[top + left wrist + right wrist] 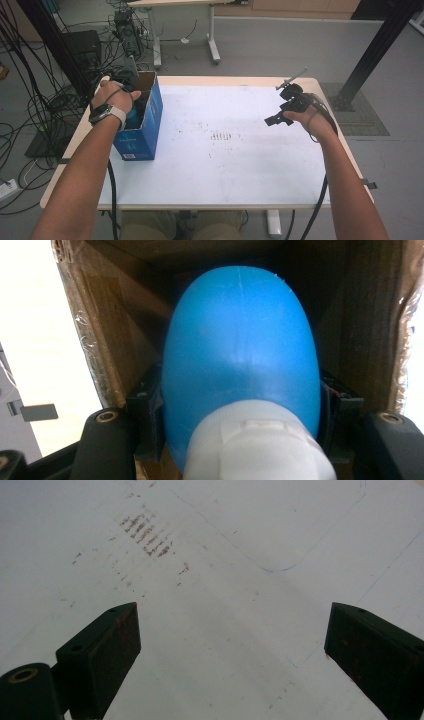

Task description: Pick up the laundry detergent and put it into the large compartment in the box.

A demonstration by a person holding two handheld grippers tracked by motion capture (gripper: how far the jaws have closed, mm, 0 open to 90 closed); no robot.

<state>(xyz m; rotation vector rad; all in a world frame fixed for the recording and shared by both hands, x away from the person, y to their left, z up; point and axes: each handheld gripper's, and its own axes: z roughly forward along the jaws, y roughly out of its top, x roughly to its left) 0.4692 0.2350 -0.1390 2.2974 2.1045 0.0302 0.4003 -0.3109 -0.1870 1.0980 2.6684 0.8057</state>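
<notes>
Here, your left gripper (240, 440) pinches the blue plastic bottle with a white cap (240, 355) inside the open blue cardboard box (145, 120) at the table's (240, 170) left edge. Lift straight, clear of the flaps. Your right gripper (232, 645) hangs spread above bare tabletop.

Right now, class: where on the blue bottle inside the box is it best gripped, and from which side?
Grip the blue bottle across its rounded body just past the white cap, coming in through the box opening, as the left gripper does: the cap end faces outward.
</notes>
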